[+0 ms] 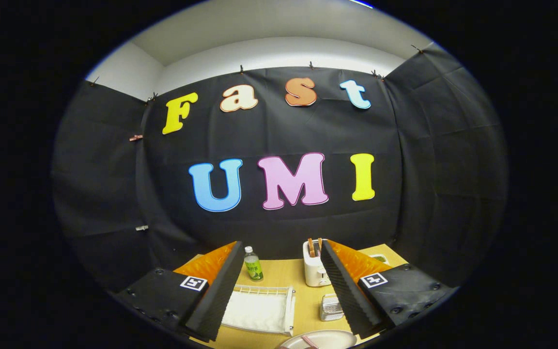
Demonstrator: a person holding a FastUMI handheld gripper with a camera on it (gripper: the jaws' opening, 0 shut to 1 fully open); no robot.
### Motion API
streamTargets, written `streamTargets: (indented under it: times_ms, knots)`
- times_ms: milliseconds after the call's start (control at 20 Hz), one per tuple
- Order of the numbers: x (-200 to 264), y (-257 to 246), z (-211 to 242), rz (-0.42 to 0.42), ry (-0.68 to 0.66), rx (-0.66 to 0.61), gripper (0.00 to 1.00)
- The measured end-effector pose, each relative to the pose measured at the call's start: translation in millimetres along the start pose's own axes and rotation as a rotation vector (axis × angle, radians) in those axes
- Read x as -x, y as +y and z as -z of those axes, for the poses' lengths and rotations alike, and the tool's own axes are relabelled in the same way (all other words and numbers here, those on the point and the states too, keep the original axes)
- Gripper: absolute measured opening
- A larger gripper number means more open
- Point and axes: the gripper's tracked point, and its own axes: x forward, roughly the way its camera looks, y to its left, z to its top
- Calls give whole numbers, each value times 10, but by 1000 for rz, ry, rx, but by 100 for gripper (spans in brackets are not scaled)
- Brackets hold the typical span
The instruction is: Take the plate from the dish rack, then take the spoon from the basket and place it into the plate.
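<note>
My gripper (pixel 281 243) is open and held high above a wooden table (pixel 303 295), with nothing between its fingers. Down between the fingers lies a white dish rack (pixel 259 310) with no plate in it. To its right stands a small metal basket (pixel 331 307). Nearest to me, below the basket, a pale plate (pixel 322 340) lies flat on the table, partly cut off. A thin pinkish piece (pixel 309 341) rests on the plate; it looks like a spoon's handle, though I cannot tell for sure.
A white toaster (pixel 315 269) with slices in it stands at the back of the table next to the right finger. A small bottle (pixel 253 264) with a green label stands left of it. Black cloth walls close in the booth behind and at both sides.
</note>
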Motion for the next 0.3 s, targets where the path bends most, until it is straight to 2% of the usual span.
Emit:
streamTargets:
  times_ms: [300]
  knots:
    - [123, -27, 144, 83, -1, 44, 98]
